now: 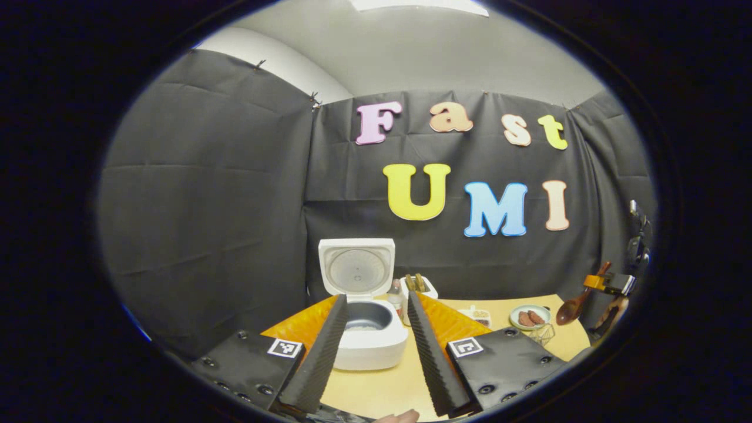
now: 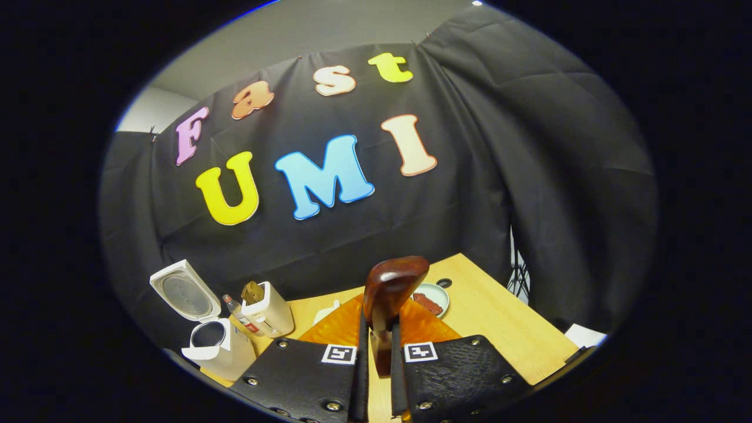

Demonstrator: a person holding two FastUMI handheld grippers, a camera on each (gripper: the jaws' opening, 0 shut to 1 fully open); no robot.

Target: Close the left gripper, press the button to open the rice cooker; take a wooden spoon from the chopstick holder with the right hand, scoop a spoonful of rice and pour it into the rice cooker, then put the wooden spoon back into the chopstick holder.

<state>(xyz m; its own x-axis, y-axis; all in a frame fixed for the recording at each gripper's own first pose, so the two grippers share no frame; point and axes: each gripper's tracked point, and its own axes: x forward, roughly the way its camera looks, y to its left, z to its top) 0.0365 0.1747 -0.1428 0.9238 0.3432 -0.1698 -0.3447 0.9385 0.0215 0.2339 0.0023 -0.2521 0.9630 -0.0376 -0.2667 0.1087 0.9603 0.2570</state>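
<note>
The white rice cooker point(image 1: 370, 338) stands open on the table with its lid point(image 1: 356, 267) raised. My left gripper point(image 1: 376, 298) is open, held back from the cooker, whose pot shows between the fingers. Behind it, to the right, is the white chopstick holder point(image 1: 418, 291). At the far right, the right gripper point(image 1: 611, 284) holds the wooden spoon point(image 1: 568, 311) in the air, bowl down. In the right gripper view, my right gripper point(image 2: 379, 323) is shut on the wooden spoon point(image 2: 392, 285), its bowl pointing up. The rice cooker point(image 2: 214, 343) and chopstick holder point(image 2: 271, 311) sit at the lower left.
A small bottle point(image 1: 396, 296) stands between cooker and holder. A small container point(image 1: 480, 316), a plate with brown pieces point(image 1: 530, 317) and a wire basket point(image 1: 543, 333) lie on the right of the wooden table point(image 1: 388, 382). The plate point(image 2: 432, 299) lies beyond the spoon.
</note>
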